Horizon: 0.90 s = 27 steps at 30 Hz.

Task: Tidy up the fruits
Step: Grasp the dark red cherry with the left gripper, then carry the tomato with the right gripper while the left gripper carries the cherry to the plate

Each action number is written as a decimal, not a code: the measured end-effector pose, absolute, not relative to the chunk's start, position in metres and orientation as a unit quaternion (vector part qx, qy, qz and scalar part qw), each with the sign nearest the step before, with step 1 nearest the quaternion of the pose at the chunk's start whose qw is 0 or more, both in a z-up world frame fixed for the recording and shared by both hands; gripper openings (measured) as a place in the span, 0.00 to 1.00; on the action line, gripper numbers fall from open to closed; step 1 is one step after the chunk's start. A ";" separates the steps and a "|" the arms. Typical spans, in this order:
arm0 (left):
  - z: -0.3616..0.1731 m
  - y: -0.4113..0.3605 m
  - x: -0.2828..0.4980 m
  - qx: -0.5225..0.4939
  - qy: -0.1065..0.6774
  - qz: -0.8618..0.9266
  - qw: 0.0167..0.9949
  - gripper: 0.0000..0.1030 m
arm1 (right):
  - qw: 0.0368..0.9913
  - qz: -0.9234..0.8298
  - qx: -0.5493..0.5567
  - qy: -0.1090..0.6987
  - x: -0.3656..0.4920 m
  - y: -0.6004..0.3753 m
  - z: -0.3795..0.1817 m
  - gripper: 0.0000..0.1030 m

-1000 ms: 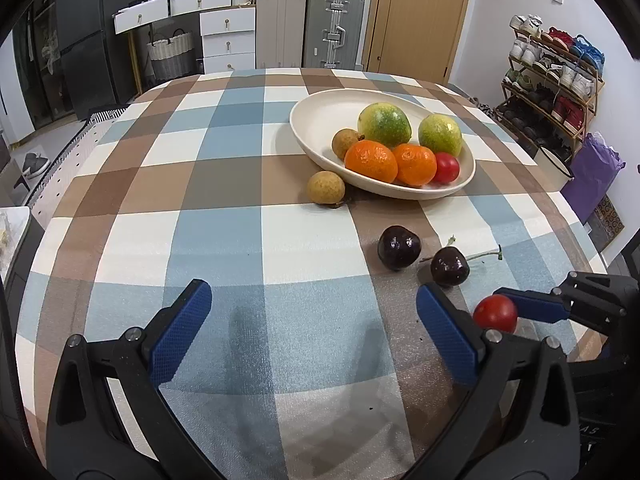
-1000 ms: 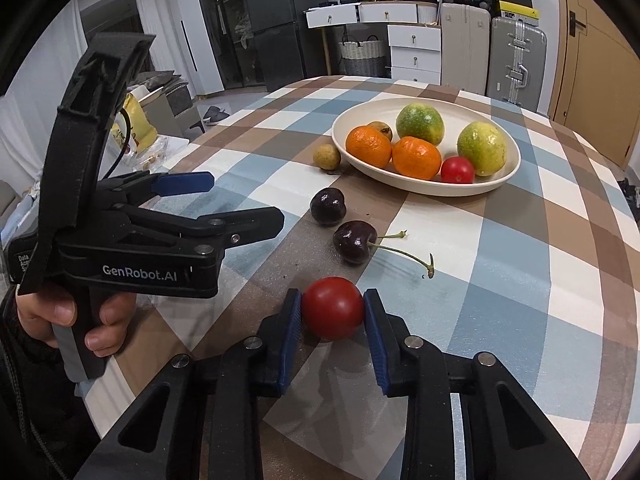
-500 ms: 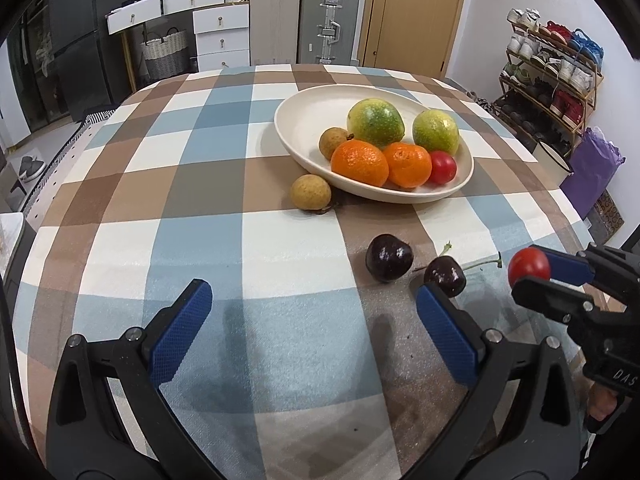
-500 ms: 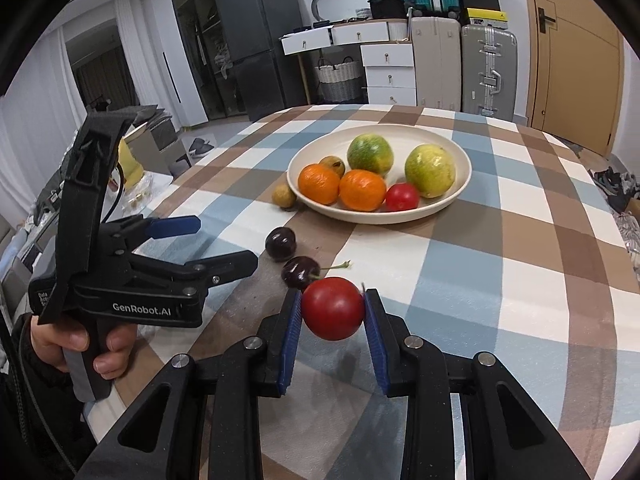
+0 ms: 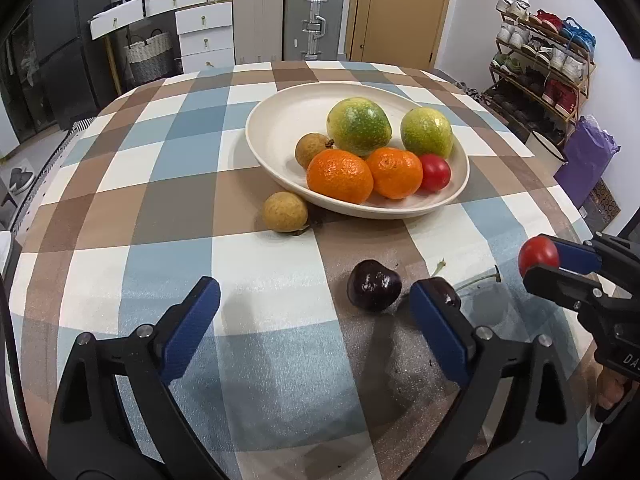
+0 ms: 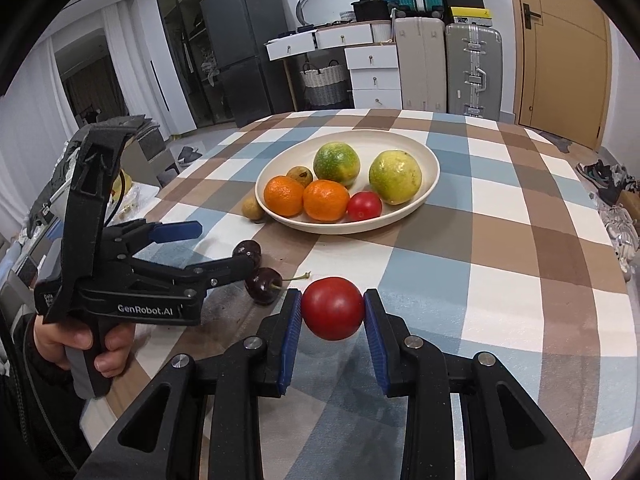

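right gripper (image 6: 332,314) holds a small red tomato (image 6: 332,308) tight between its two blue pads, one pad on each side. the tomato is up off the checked tablecloth (image 6: 500,272), not touching it. the white bowl (image 6: 420,196) sits farther back on the table, well apart from the held tomato.

left gripper (image 5: 316,320) has its jaws wide and they are closing. nothing is pressed between them. a dark cherry (image 5: 374,290) lies on the cloth between the two blue pads, nearer the right-side one but not touching it. a second dark cherry with a stem (image 5: 446,294) lies just beside that same pad, partly hidden behind it.

a round brown fruit (image 5: 285,212) lies on the cloth just beside the near rim of the bowl. inside the bowl are two oranges (image 5: 340,176), two green fruits (image 5: 359,126), one more brown fruit (image 5: 312,150) and another red tomato (image 5: 435,173), all bunched together.

a hand (image 6: 84,340) grips the handle of the left gripper at the left edge of the right camera's view.
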<state>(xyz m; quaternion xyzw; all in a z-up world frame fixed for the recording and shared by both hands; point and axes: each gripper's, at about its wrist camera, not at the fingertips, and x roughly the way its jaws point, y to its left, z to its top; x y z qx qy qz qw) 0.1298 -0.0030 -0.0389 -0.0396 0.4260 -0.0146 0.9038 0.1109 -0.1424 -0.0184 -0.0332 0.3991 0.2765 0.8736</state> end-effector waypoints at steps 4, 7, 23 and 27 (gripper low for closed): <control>-0.043 -0.001 0.134 -0.052 0.435 -0.031 0.898 0.81 | 0.876 0.276 -0.036 0.394 0.114 -0.145 -0.016 0.31; -0.042 -0.005 0.134 -0.047 0.431 -0.043 0.900 0.72 | 0.875 0.277 -0.037 0.394 0.115 -0.145 -0.017 0.31; -0.035 -0.013 0.121 -0.061 0.415 -0.107 0.902 0.25 | 0.876 0.270 -0.034 0.398 0.117 -0.149 -0.020 0.31; -0.029 -0.011 0.117 -0.064 0.405 -0.102 0.906 0.25 | 0.877 0.270 -0.032 0.397 0.117 -0.150 -0.019 0.31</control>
